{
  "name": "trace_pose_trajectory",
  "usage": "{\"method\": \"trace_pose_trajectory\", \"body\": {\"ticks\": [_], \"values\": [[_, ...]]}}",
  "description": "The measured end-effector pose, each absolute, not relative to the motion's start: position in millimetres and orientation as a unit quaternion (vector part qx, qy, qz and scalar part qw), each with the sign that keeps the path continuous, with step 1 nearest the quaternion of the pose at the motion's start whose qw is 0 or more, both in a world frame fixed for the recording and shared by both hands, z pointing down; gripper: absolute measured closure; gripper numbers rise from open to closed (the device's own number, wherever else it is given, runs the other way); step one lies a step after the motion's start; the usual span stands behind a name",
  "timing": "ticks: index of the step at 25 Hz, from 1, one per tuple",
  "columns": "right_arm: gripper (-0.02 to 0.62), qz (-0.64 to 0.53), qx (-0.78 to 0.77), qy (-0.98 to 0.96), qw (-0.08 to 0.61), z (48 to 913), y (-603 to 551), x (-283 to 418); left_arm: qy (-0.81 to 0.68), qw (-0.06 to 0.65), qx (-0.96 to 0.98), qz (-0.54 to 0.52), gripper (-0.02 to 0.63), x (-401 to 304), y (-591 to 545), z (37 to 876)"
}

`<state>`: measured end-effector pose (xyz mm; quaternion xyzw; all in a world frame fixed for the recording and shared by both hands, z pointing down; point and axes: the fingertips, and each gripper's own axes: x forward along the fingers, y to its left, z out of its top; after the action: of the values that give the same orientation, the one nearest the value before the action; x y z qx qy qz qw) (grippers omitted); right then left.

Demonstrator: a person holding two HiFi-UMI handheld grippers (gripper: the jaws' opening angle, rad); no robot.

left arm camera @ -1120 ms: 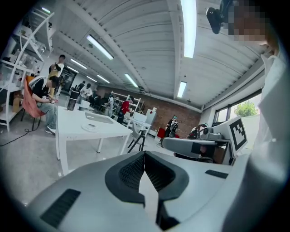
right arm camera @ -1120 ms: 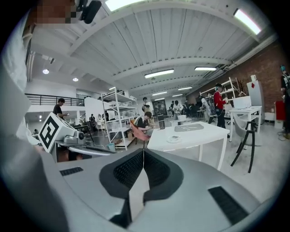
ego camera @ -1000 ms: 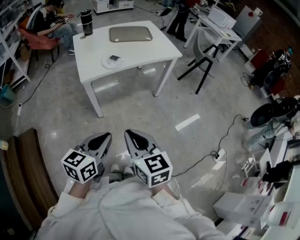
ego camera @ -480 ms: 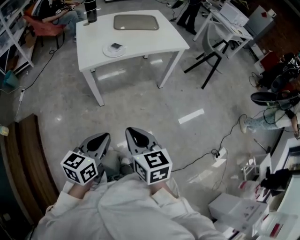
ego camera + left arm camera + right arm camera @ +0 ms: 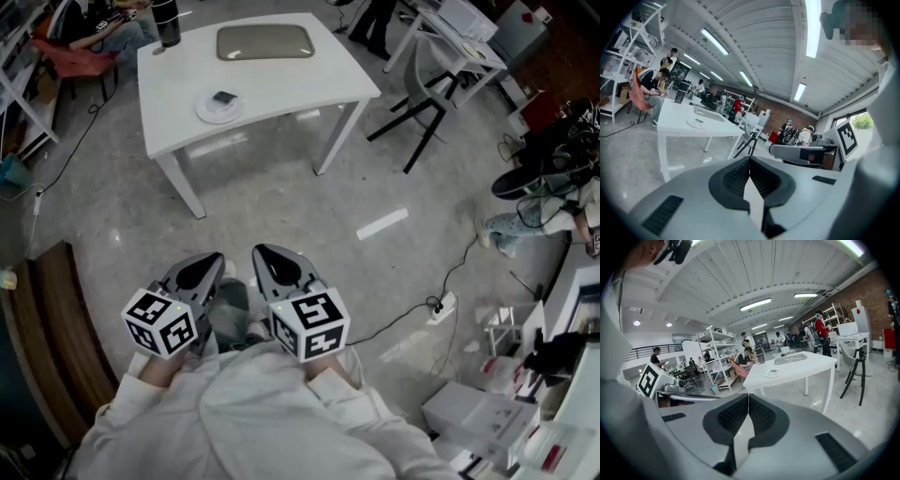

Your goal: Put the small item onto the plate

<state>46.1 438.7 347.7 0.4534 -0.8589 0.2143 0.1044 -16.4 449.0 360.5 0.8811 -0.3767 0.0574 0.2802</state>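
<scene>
White table (image 5: 281, 80) across the floor, well apart from both grippers. Grey tray (image 5: 264, 41) on far side, dark tumbler (image 5: 167, 23) at far-left corner. White plate (image 5: 208, 114) near front-left edge, small dark item (image 5: 223, 97) lying in it. Left gripper (image 5: 208, 265) and right gripper (image 5: 270, 262) held low, side by side, jaws pressed together, gripping nothing.

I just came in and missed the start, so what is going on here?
A person stands on the floor some way from the white table, holding a gripper in each hand close to the body. The left gripper and right gripper are both shut and empty. On the table, a small dark item lies on the white plate, with a grey tray and a dark cup behind. Nothing is being handled.
</scene>
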Motion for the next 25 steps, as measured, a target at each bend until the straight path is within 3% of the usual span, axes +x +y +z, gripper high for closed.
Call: {"method": "trace_pose_trajectory", "body": {"ticks": [16, 25], "values": [[0.58, 0.207, 0.48, -0.847, 0.094, 331, 259, -12, -0.32, 0.258, 0.909, 0.065, 0.597, -61, 262, 337], [0.58, 0.212, 0.488, -0.84, 0.108, 337, 215, -29, -0.314, 0.264, 0.909, 0.08, 0.597, -76, 221, 345]]}}
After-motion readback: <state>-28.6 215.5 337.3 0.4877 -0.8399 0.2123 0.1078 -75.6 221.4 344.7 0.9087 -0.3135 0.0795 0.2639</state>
